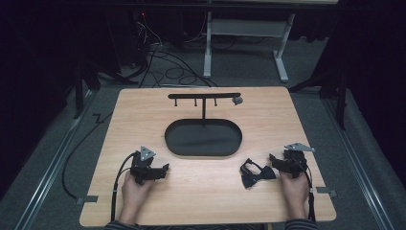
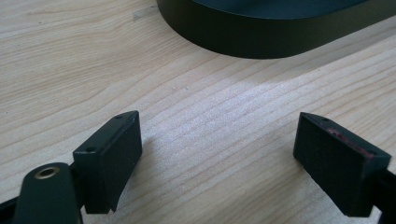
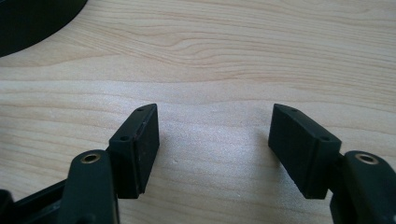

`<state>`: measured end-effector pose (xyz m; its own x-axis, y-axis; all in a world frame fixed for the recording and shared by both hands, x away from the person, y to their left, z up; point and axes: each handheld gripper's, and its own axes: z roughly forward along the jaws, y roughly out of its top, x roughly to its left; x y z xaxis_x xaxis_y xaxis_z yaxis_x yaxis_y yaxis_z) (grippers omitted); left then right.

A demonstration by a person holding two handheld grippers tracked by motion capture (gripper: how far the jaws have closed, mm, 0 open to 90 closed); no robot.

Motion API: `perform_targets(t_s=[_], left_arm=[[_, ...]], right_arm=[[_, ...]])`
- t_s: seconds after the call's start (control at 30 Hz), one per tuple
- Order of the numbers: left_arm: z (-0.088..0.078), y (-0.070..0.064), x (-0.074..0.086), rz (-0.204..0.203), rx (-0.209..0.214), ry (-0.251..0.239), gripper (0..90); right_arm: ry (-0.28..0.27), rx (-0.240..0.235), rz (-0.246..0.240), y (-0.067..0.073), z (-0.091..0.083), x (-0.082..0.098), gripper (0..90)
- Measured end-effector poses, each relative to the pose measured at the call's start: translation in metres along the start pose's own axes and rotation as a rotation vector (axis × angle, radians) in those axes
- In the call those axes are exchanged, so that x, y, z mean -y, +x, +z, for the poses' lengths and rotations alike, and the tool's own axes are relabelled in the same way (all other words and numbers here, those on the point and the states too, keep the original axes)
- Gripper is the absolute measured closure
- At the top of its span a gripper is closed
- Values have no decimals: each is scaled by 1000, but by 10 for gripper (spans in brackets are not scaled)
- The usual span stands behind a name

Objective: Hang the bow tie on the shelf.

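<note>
beside right hand-held gripper (image 1: 274,162), black bow tie (image 1: 253,173)

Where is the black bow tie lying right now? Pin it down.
In the high view the black bow tie lies on the table's near right part, just left of the right gripper.

Bare wood spans the table's (image 1: 201,191) near edge between both hands; the black tray (image 1: 203,138) and rack (image 1: 204,96) block the middle toward the far edge
</note>
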<state>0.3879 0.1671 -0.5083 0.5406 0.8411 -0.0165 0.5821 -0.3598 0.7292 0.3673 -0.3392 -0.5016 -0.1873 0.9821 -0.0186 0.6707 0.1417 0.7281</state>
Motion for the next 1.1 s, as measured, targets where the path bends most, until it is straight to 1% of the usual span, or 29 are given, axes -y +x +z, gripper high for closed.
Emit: perform_targets(t_s=[0.9,1.03,1.1], left_arm=[[0,0,0,0,0,0,158],[0,0,0,0,0,0,158],[0,0,0,0,0,0,158]], right_arm=[[2,-9,-1,2,0,0,340],[1,-12,6,1,-1,0,339],[2,-8,0,1,0,0,340]])
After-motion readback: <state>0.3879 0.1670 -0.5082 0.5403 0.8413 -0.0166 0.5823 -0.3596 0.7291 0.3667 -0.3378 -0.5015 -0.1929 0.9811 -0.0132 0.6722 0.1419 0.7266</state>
